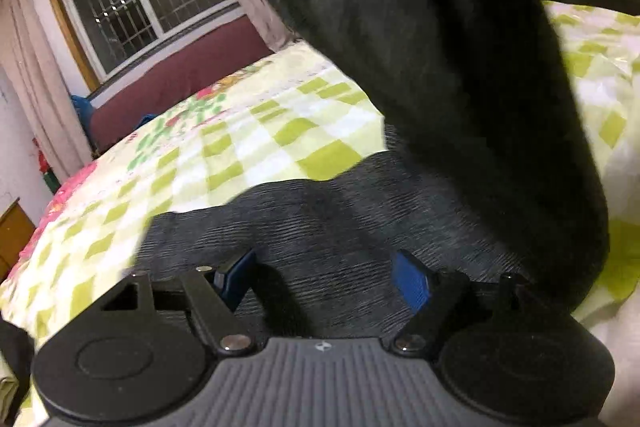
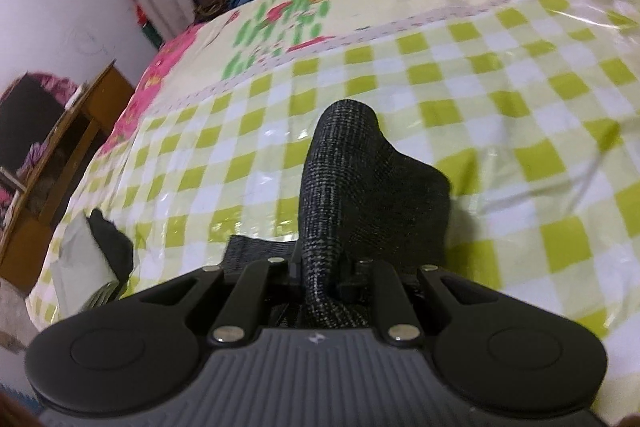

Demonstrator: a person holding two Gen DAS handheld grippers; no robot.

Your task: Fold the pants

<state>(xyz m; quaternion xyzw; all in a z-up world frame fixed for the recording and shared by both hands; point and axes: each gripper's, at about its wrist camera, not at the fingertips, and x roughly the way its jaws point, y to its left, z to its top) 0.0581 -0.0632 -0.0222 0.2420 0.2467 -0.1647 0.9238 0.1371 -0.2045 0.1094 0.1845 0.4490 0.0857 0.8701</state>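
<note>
Covering most of both views, the bed (image 2: 520, 99) wears a glossy green-and-white checked sheet with a flowered cover at its far end. The pants (image 1: 312, 227), dark grey and woven, lie partly on that sheet near the left gripper (image 1: 324, 277), while another part hangs lifted in front of that camera as a blurred dark mass. In the right wrist view a bunched end of the same cloth rises from the right gripper (image 2: 320, 267), whose fingers are nearly closed and pinch the fabric between them. The left gripper's blue fingers (image 1: 410, 281) stand wide apart over the cloth, holding nothing.

The main risk appears to be the single narrow pinch: the cloth could slide out of the right gripper if it is swung fast, dropping the fold in a heap. With the left gripper gripping nothing, the lower layer may drag across the slick sheet and skew the fold. A small black item (image 2: 110, 247) at the near left edge of the bed could catch if the fabric sweeps that way.
</note>
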